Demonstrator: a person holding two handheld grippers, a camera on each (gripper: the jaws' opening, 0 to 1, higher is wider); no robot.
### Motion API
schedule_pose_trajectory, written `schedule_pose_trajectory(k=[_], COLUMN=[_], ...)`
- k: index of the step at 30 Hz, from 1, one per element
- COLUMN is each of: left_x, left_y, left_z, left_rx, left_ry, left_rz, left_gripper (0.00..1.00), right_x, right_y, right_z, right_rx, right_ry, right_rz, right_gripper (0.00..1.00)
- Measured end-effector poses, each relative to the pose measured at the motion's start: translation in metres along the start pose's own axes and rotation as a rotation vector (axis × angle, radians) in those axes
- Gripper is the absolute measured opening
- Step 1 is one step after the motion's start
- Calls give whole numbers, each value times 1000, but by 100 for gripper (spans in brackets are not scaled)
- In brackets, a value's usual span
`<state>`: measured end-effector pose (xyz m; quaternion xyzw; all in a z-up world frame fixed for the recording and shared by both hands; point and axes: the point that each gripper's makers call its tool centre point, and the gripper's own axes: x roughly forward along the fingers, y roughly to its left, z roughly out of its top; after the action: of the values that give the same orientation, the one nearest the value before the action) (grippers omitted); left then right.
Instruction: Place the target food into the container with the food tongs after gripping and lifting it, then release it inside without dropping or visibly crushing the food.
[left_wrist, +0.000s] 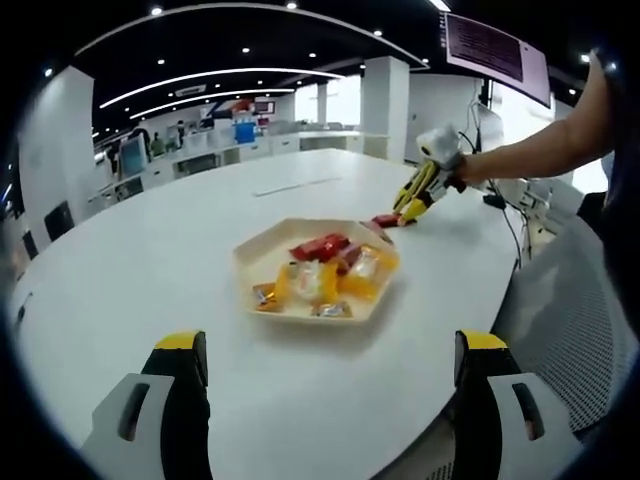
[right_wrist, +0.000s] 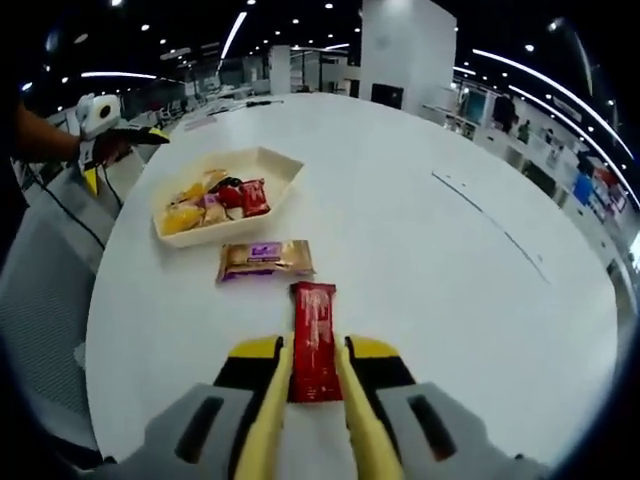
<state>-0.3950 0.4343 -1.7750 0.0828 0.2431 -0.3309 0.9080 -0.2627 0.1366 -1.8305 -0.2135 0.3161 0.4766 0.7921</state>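
Two tool states: right tool clamps red snack bar; left tool open.

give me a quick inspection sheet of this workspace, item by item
surface: white oval table, mostly bare.
job's things: cream tray holding wrapped snacks; red snack bar on the table between the right gripper jaws; gold and purple packet lying between bar and tray.
clutter: nothing seen.
grippers: right gripper closed on the red snack bar; left gripper open, hovering short of the tray.
cables: dark cable hanging off the table edge.
surroundings: open office, ceiling lights, pillar, wall screen.
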Motion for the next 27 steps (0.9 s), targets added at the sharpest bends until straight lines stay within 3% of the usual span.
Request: schedule_pose_trajectory(k=[12, 27], left_x=[-2, -6], left_y=[2, 1], left_z=[6, 13], left_rx=[10, -2], left_ry=[-28, -70], left_rz=[15, 2], left_gripper=[100, 100], right_x=[-31, -50], right_y=[-17, -15], right_z=[13, 38], right_rx=[96, 115], right_ry=[-30, -34], right_rz=[-72, -103], right_gripper=[24, 24])
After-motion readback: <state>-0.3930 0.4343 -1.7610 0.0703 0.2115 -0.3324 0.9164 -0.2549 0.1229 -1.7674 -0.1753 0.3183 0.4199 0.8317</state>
